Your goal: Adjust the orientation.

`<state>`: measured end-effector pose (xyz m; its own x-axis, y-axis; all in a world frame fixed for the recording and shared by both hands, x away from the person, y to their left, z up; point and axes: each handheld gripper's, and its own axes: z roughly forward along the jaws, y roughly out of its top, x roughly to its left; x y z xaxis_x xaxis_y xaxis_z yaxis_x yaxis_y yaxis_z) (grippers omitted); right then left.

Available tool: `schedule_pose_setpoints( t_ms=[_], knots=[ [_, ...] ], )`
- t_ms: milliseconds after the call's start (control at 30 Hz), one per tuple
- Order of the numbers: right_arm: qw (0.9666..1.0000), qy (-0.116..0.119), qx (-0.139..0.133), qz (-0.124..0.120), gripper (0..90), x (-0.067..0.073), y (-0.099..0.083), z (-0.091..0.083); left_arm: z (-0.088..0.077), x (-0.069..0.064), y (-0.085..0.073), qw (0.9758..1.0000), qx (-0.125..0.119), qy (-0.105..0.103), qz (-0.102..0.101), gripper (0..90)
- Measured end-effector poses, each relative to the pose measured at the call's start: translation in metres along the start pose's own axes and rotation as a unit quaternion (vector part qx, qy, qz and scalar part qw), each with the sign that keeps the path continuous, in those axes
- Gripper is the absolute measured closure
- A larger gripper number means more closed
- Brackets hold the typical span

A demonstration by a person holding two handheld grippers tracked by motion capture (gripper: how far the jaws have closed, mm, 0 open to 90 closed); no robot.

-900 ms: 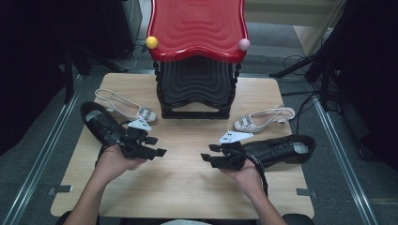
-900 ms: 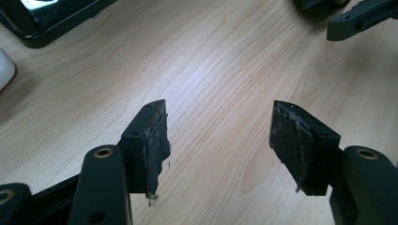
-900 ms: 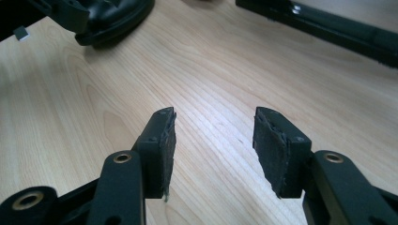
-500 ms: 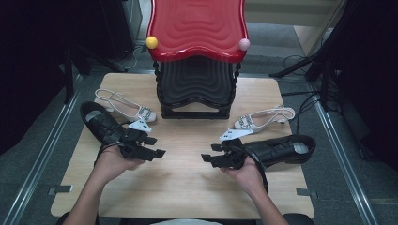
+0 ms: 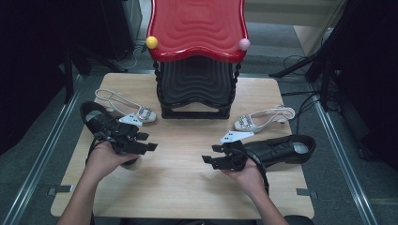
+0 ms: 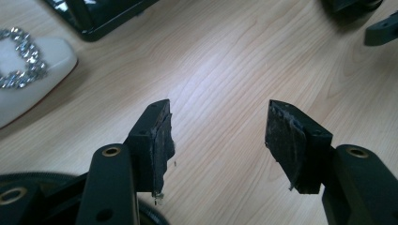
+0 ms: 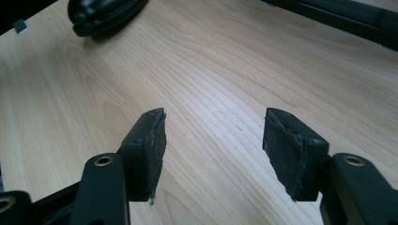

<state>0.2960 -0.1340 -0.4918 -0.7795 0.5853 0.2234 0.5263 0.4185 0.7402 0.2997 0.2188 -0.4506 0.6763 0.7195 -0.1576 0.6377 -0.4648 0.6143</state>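
Black shoes (image 5: 281,151) are lying near the tabletop's (image 5: 187,187) left and right edges. Both the left hand-held gripper (image 5: 148,143) and the right hand-held gripper (image 5: 210,154) are hovering wide open over bare wood, gripping nothing.

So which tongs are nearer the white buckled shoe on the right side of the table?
Right. The right tongs hover just in front of that white buckled shoe, beside the black shoe; the left tongs sit across the table.
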Motion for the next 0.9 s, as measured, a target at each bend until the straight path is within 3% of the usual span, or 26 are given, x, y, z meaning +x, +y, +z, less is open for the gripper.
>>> schedule_pose_setpoints(
  t_ms=[33, 67, 167, 367, 400, 433, 467, 600, 633, 700, 767, 833, 867, 900],
  knots=[
    [1.0000, 0.000, 0.000, 0.000, 41.4, 0.000, 0.000, 0.000, 0.000, 0.000, 0.000, 1.0000, 0.000, 0.000, 0.000, 41.1],
    [0.9998, -0.001, 0.002, -0.019, 42.0, 0.005, 0.001, 0.001, -0.002, 0.002, -0.001, 0.9999, 0.003, 0.010, -0.003, 41.2],
    [0.9994, -0.003, 0.008, -0.033, 42.9, 0.009, 0.002, 0.003, -0.010, 0.007, -0.002, 0.9993, -0.002, 0.035, -0.011, 42.9],
    [0.9987, 0.001, 0.014, -0.050, 45.0, 0.016, 0.000, 0.003, -0.023, 0.024, -0.004, 0.9979, -0.004, 0.054, -0.037, 79.2],
    [0.9988, 0.001, 0.012, -0.048, 45.1, 0.016, 0.001, 0.004, -0.025, 0.028, -0.005, 0.9977, -0.002, 0.052, -0.043, 79.2],
    [0.9989, 0.004, 0.012, -0.046, 45.3, 0.015, 0.002, 0.005, -0.029, 0.036, -0.003, 0.9971, 0.000, 0.059, -0.049, 87.6],
    [0.9989, 0.003, 0.013, -0.044, 45.5, 0.015, 0.002, 0.005, -0.029, 0.036, -0.003, 0.9971, 0.000, 0.059, -0.049, 89.6],
    [0.9988, 0.005, 0.015, -0.046, 46.0, 0.016, 0.004, 0.007, -0.040, 0.060, -0.002, 0.9957, -0.009, 0.045, -0.081, 89.9],
    [0.9987, 0.006, 0.015, -0.048, 46.0, 0.016, 0.005, 0.008, -0.047, 0.071, -0.002, 0.9938, -0.012, 0.066, -0.088, 89.9],
    [0.9986, 0.005, 0.017, -0.050, 45.9, 0.017, 0.005, 0.009, -0.052, 0.077, -0.003, 0.9928, -0.019, 0.068, -0.097, 89.9],
    [0.9984, 0.004, 0.019, -0.054, 45.9, 0.017, 0.006, 0.011, -0.062, 0.093, -0.007, 0.9894, -0.030, 0.079, -0.118, 89.9],
    [0.9983, 0.003, 0.022, -0.053, 45.9, 0.018, 0.006, 0.012, -0.065, 0.099, -0.008, 0.9885, -0.032, 0.081, -0.124, 89.9],
    [0.9982, 0.003, 0.021, -0.055, 45.8, 0.018, 0.007, 0.013, -0.071, 0.106, -0.010, 0.9849, -0.040, 0.094, -0.140, 89.9],
    [0.9982, 0.003, 0.021, -0.056, 45.8, 0.018, 0.007, 0.013, -0.071, 0.106, -0.010, 0.9849, -0.040, 0.094, -0.140, 89.9]
  ],
)
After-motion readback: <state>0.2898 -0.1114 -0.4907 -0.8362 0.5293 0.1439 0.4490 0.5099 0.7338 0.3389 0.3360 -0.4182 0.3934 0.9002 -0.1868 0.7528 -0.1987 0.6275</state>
